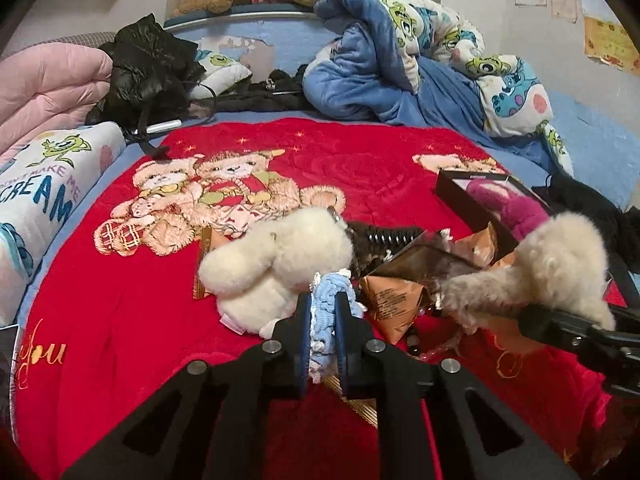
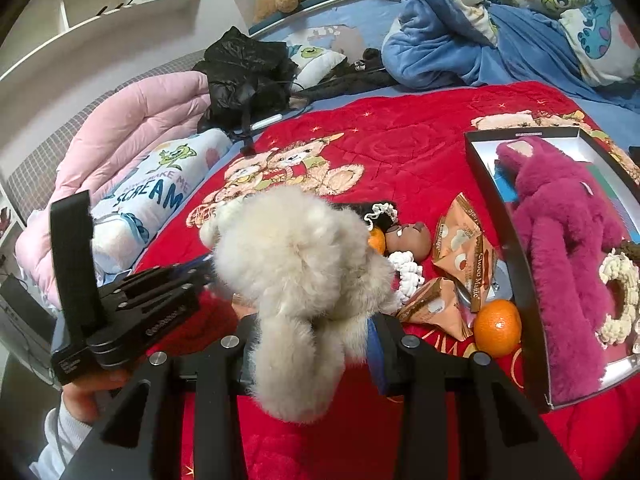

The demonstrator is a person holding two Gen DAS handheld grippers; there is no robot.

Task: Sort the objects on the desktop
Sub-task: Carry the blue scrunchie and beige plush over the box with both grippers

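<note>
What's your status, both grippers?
Left gripper shut on blue crochet piece. Right gripper holding beige plush. Box already holds pink plush; snack packets lying loose.

fluffy cream plush [image 2: 296, 256] — velvety red blanket [image 1: 360, 152]

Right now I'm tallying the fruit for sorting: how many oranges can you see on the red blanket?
2. One orange sits in the open beside the black box's near corner; the other orange peeks out behind the fluffy plush, next to a brown doll head. More may be hidden.
</note>
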